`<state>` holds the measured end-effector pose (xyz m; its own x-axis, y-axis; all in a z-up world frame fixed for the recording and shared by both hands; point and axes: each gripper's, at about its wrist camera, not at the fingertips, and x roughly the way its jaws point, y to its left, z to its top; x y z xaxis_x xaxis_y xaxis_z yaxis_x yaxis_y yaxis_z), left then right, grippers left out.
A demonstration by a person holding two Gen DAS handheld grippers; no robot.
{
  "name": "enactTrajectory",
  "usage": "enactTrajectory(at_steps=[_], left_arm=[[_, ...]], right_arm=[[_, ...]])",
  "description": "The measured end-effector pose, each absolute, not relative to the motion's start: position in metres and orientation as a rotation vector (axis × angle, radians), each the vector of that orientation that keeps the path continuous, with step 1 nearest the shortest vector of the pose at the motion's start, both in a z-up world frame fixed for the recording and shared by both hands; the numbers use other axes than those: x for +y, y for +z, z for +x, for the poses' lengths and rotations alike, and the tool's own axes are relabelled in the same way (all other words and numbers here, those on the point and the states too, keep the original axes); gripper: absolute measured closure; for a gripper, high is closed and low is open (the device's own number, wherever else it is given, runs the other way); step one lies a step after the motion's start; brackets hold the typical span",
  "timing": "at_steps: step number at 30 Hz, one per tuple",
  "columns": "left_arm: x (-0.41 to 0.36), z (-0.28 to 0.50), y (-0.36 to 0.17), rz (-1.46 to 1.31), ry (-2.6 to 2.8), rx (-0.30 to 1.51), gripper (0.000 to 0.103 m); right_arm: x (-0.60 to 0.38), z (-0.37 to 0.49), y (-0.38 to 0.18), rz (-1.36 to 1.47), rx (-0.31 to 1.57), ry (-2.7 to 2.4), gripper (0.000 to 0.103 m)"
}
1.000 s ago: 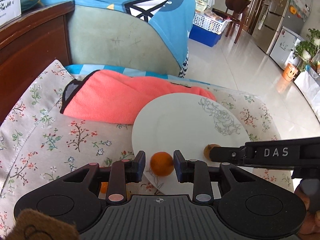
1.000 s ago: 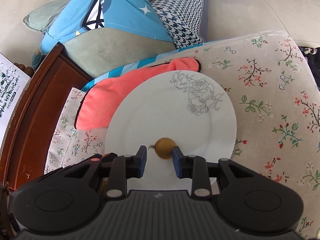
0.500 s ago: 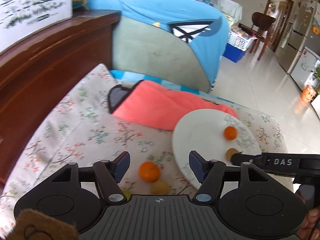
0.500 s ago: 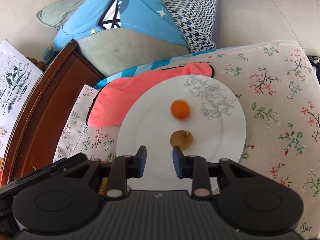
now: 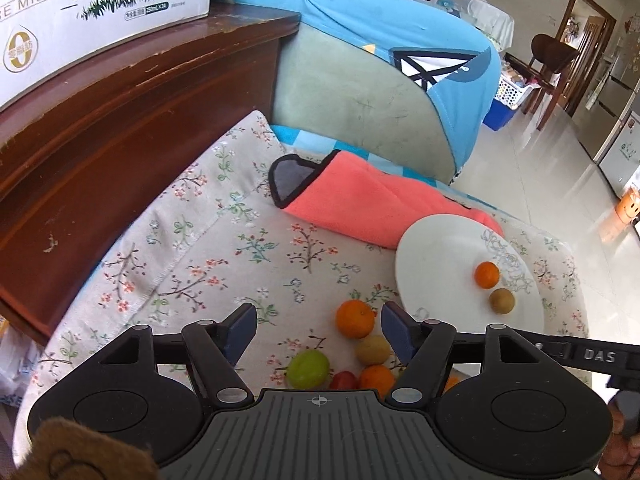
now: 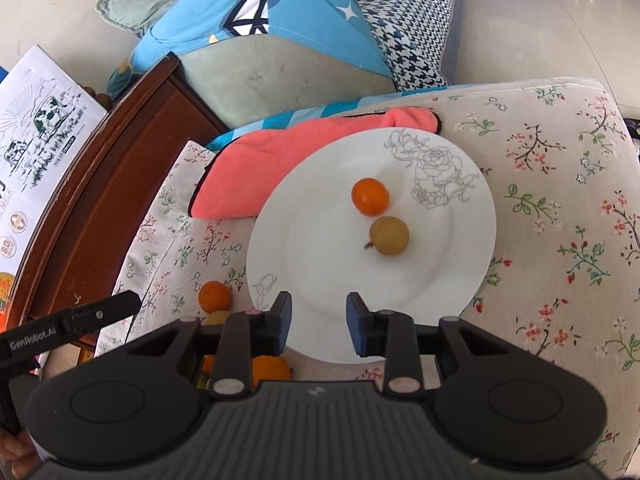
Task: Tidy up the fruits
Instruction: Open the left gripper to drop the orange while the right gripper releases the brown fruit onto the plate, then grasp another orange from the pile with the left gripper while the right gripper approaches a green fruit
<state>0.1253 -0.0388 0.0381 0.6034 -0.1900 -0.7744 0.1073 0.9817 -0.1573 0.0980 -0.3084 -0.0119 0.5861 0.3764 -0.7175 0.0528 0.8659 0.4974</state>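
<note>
A white plate with a grey rose drawing lies on the flowered cloth. On it rest a small orange and a brown round fruit. My right gripper hovers over the plate's near edge, jaws a narrow gap apart with nothing between them. My left gripper is left of the plate, above a loose heap of fruit. Its jaws are opening and hold nothing. The heap has a bigger orange, a yellowish fruit, a green one and others partly hidden by the gripper body.
A coral towel lies folded behind the plate. A dark wooden board with a milk carton on top borders the cloth on the left. Blue and green cushions sit behind. The cloth drops off at the right.
The left gripper let the small orange go onto the plate, opened wide and drew back left over the loose fruit. The right gripper left the brown fruit on the plate and backed off.
</note>
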Motion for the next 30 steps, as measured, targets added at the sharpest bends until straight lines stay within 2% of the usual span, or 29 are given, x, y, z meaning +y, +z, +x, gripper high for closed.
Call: enactTrajectory(at_steps=[8, 23, 30], left_arm=[[-0.014, 0.122, 0.028, -0.085, -0.132, 0.942, 0.034], [-0.006, 0.107, 0.008, -0.045, -0.191, 1.014, 0.034], [-0.006, 0.105, 0.005, -0.024, -0.208, 1.019, 0.034]], right_arm=[[-0.283, 0.075, 0.0, 0.435, 0.898, 0.263, 0.068], [-0.215, 0.027, -0.022, 0.251, 0.959, 0.373, 0.068], [-0.196, 0.029, -0.027, 0.171, 0.958, 0.352, 0.063]])
